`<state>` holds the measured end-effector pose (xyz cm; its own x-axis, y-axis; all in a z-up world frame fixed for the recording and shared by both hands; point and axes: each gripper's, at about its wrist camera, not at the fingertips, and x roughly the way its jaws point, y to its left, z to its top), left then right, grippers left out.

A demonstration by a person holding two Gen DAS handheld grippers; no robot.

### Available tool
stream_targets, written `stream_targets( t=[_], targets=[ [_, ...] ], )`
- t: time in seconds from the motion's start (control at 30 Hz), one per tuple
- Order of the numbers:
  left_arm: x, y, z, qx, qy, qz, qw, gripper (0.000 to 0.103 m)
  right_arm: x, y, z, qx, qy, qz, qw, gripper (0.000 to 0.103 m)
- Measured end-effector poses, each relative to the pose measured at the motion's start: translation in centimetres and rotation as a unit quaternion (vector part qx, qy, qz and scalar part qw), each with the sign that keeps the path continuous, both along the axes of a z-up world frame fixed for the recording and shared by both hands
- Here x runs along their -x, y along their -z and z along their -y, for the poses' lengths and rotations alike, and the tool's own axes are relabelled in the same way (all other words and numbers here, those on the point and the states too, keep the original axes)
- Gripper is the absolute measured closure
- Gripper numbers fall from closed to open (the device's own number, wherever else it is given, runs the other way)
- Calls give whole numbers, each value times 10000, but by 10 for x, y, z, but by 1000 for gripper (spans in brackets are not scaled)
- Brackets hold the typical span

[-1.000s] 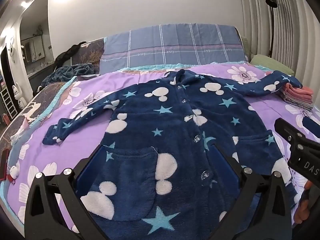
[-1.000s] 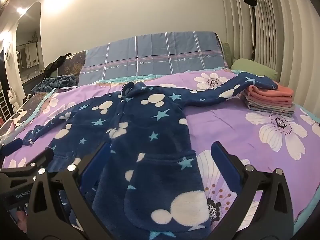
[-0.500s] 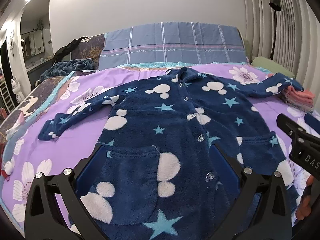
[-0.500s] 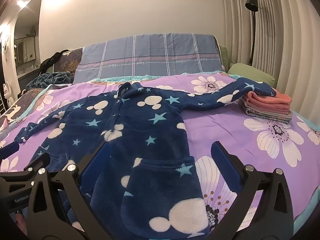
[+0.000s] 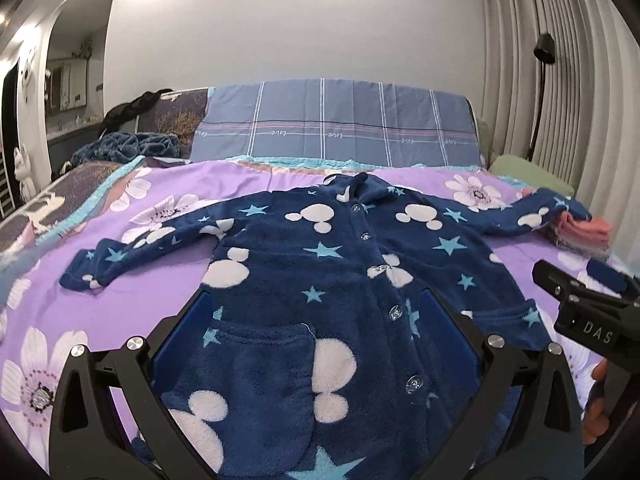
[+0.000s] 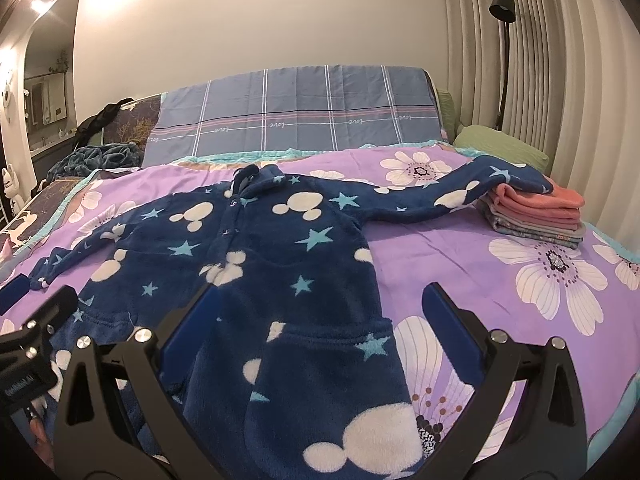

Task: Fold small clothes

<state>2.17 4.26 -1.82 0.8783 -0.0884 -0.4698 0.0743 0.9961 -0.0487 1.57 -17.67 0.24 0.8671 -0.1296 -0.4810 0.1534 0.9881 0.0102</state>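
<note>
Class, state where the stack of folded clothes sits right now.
In the right wrist view, the stack of folded clothes sits far right on the bed, under the robe's outstretched sleeve end.

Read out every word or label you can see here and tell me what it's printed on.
"love", repeated along the stripe of the plaid sheet at the head of the bed.
"DAS", cut off, on the right gripper.
White lettering on the left gripper: too blurred to read.
</note>
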Motion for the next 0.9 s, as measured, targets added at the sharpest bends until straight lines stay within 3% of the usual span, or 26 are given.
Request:
stream_targets(
  t=[0.6, 0.9],
  targets=[
    [-7, 8, -6, -331, 52, -338, 9989, 1, -10, 3, 4, -269, 135, 106, 9995, 2],
    [-11, 12, -12, -224, -27, -502, 9985, 1, -11, 1, 0, -76, 102, 53, 9999, 2]
  ],
)
